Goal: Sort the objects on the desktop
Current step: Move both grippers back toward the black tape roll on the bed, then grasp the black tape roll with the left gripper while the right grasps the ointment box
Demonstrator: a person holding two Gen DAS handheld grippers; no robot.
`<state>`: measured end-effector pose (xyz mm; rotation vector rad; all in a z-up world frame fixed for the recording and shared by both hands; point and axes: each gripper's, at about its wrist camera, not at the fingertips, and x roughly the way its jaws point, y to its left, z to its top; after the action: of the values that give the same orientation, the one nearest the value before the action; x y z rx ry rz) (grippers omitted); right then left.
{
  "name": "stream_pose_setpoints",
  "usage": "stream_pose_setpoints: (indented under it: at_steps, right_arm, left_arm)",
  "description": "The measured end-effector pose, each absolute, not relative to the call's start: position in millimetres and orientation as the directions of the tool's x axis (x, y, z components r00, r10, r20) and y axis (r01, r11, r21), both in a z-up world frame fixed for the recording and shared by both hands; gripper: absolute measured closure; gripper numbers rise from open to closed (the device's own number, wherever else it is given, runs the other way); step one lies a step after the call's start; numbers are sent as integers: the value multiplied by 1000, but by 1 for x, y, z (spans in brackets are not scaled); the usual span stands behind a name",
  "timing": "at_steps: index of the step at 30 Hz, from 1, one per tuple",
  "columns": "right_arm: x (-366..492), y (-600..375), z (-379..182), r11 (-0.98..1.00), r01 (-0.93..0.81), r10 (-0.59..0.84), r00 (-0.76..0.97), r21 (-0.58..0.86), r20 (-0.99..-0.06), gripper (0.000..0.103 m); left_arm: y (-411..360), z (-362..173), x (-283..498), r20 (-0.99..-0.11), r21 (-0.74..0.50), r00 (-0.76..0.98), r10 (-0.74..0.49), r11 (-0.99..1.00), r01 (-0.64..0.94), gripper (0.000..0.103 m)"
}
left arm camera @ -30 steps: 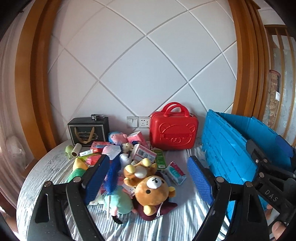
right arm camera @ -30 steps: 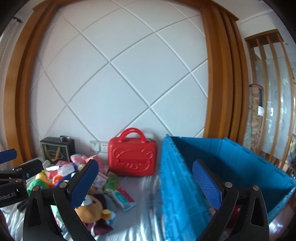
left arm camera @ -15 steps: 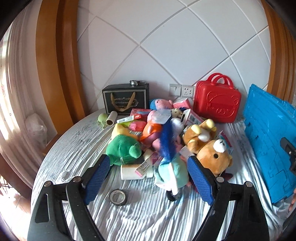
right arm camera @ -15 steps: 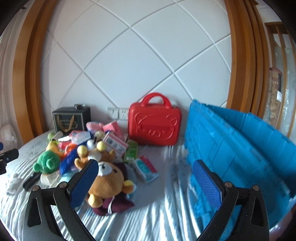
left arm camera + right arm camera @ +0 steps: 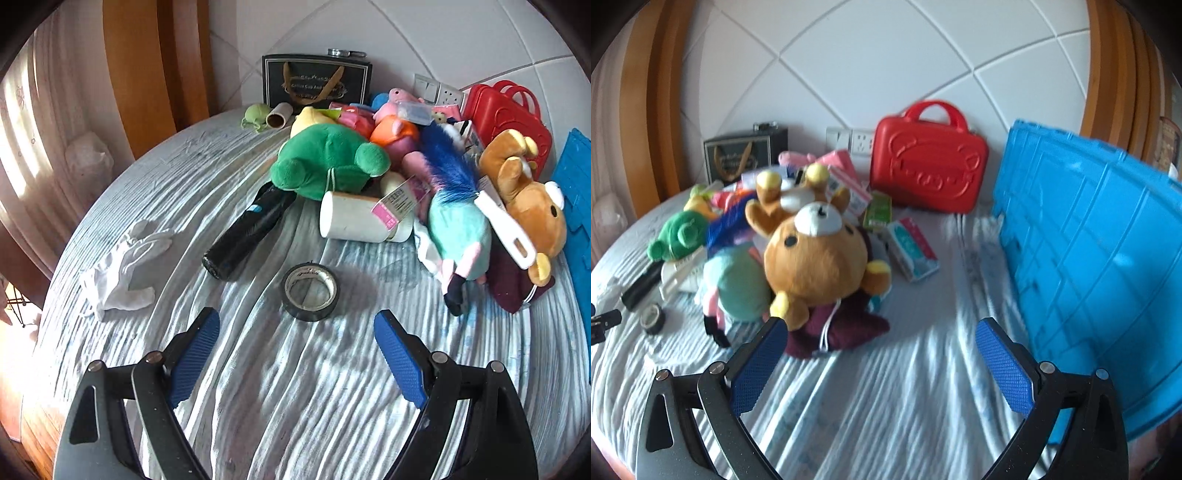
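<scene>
Toys (image 5: 369, 155) are lying heaped on the striped cloth (image 5: 295, 387), black tape roll (image 5: 309, 291) flat before them, as I am holding both my left gripper (image 5: 295, 325) and right gripper (image 5: 879, 332) spread wide, pinching nothing.

Behind my round table (image 5: 155, 206), draped in a rippled pale cloth, stands a white wall (image 5: 886, 66) crossed by diagonal seams. Curved wooden frames (image 5: 147, 66) flank that wall, and sunlit curtains (image 5: 22, 122) hang left of the table.
</scene>
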<state>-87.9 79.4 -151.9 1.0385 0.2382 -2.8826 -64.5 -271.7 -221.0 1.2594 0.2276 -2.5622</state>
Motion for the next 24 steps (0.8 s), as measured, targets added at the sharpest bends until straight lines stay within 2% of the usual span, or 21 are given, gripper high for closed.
stream_pose_setpoints:
  at_steps: [6, 12, 19, 24]
  right_arm:
    - [-96, 79, -181, -987, 109, 6, -704, -116, -711, 0]
    - [-103, 81, -197, -990, 93, 17, -664, -106, -747, 0]
    - [-118, 83, -215, -993, 81, 18, -614, -86, -789, 0]
    - [-136, 84, -209, -997, 72, -15, -619, -38, -786, 0]
  left_arm:
    - [-276, -254, -91, -820, 40, -540, -190, -960, 277, 17]
    - [-281, -280, -118, -845, 16, -512, -153, -965, 261, 17]
    - [-283, -295, -133, -859, 13, -494, -135, -970, 244, 22]
    - [-286, -294, -135, -858, -22, -503, -103, -972, 236, 44]
